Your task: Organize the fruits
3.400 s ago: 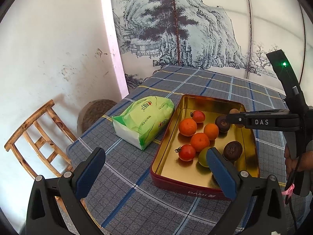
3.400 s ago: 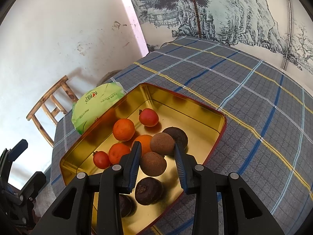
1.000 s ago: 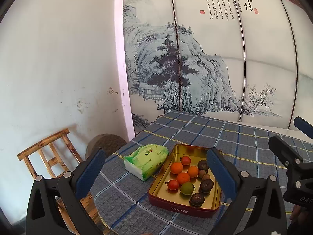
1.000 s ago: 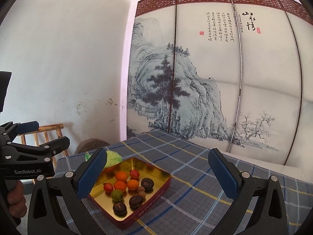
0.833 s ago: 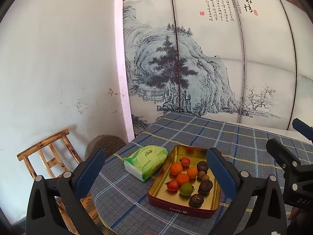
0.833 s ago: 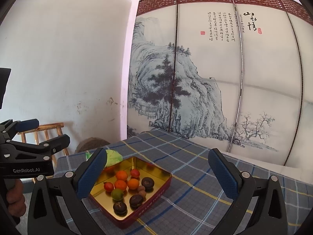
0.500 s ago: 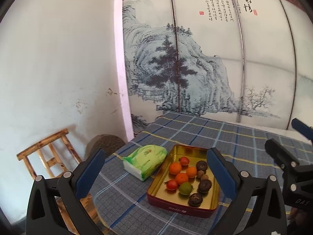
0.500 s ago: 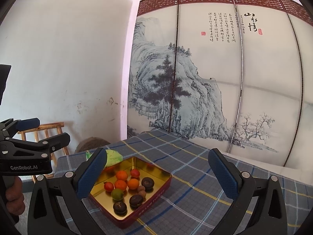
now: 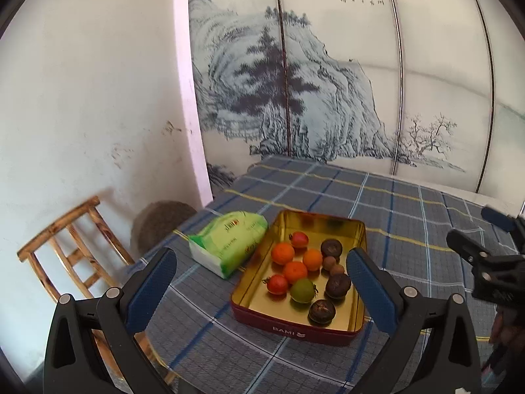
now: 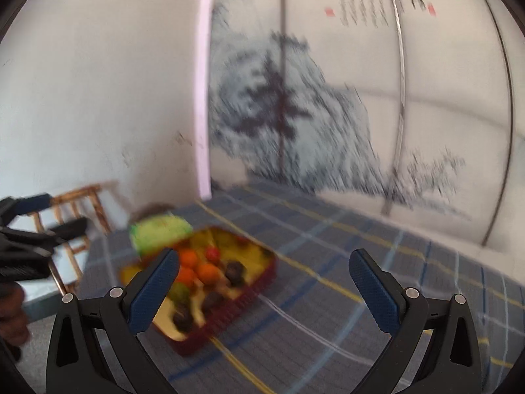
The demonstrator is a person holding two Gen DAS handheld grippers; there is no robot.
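A red tin with a gold inside (image 9: 295, 328) stands on the checked tablecloth. It holds oranges (image 9: 283, 253), small red fruits (image 9: 277, 284), a green fruit (image 9: 302, 290) and several dark brown fruits (image 9: 338, 285). My left gripper (image 9: 259, 292) is open and empty, well back from the tin. My right gripper (image 10: 262, 289) is open and empty too; its view is blurred, with the tin (image 10: 229, 308) low and left. The right gripper also shows at the right edge of the left wrist view (image 9: 485, 256).
A green tissue pack (image 9: 229, 243) lies left of the tin. A wooden chair (image 9: 69, 249) stands beyond the table's left edge. A painted screen (image 9: 328, 98) rises behind the table. Bare checked cloth (image 9: 410, 216) stretches right of and behind the tin.
The right gripper let go of a brown fruit in the tin and both grippers pulled far back. Now both views have swung closer to the tin, the right one fast and blurred.
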